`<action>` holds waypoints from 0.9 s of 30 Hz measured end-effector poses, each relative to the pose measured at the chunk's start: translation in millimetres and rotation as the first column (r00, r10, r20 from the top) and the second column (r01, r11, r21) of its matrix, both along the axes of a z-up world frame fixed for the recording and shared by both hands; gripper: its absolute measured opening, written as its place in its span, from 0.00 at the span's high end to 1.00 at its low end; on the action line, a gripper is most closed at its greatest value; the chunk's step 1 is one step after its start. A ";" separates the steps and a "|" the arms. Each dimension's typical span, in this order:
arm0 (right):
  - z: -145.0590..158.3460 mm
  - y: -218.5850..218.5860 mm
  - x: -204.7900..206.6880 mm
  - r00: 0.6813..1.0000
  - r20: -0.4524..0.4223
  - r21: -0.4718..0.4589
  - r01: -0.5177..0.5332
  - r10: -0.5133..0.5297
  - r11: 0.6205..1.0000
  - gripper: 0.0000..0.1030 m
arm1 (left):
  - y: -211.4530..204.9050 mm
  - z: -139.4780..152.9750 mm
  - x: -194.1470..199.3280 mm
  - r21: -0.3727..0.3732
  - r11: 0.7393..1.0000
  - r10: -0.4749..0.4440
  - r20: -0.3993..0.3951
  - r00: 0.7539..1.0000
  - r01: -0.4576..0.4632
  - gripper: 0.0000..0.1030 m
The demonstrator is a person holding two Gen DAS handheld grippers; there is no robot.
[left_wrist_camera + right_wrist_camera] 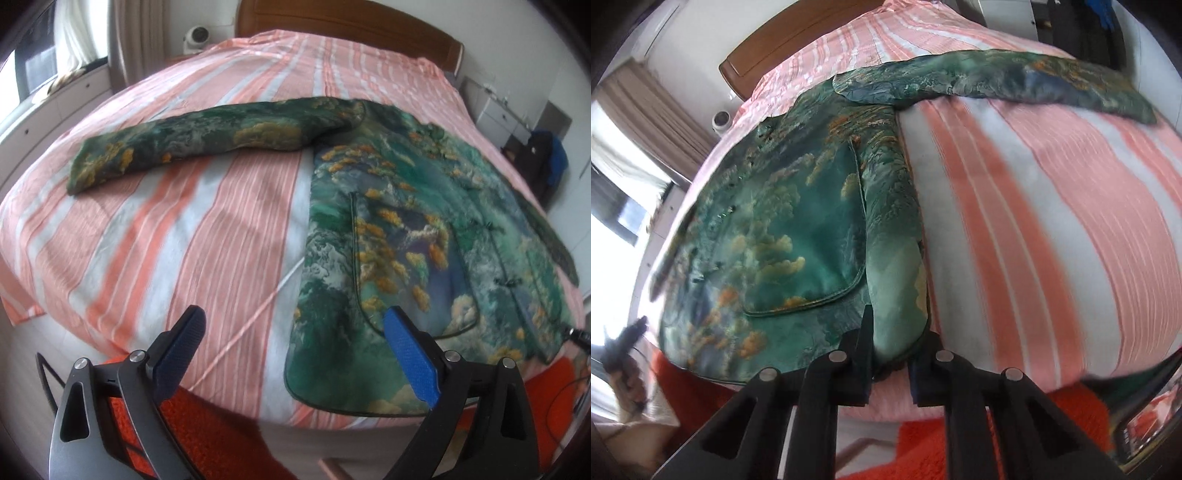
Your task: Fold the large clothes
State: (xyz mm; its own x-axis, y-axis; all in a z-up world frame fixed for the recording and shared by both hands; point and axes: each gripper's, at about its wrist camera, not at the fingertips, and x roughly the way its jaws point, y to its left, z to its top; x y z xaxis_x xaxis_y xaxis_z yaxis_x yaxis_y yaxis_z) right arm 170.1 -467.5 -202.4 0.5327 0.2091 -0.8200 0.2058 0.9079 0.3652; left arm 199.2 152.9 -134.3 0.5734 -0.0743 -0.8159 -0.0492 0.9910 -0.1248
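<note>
Lower centre of the right wrist view, the right gripper (899, 339) is clenched on the near hem corner of a green landscape-print jacket (783, 236). The left gripper (295, 343), at the bottom of its view, hangs released above the striped bedspread (221, 229). The jacket lies flat on the bed, one sleeve (192, 144) stretched toward the upper left.
</note>
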 end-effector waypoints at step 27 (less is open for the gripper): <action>92.9 89.4 -42.5 0.893 0.443 -0.181 0.183 -0.086 0.966 0.09 | -62.5 73.2 -8.1 -0.065 0.997 -0.013 0.259 0.966 0.031 0.02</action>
State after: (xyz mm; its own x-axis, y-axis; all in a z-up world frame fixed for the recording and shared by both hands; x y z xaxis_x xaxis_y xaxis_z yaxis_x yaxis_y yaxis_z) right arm 127.6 -378.1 -109.6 0.8518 -0.0425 -0.5221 0.1990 0.9482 0.2475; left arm 191.1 90.4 -61.1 0.7616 -0.1394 -0.6329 0.0153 0.9802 -0.1974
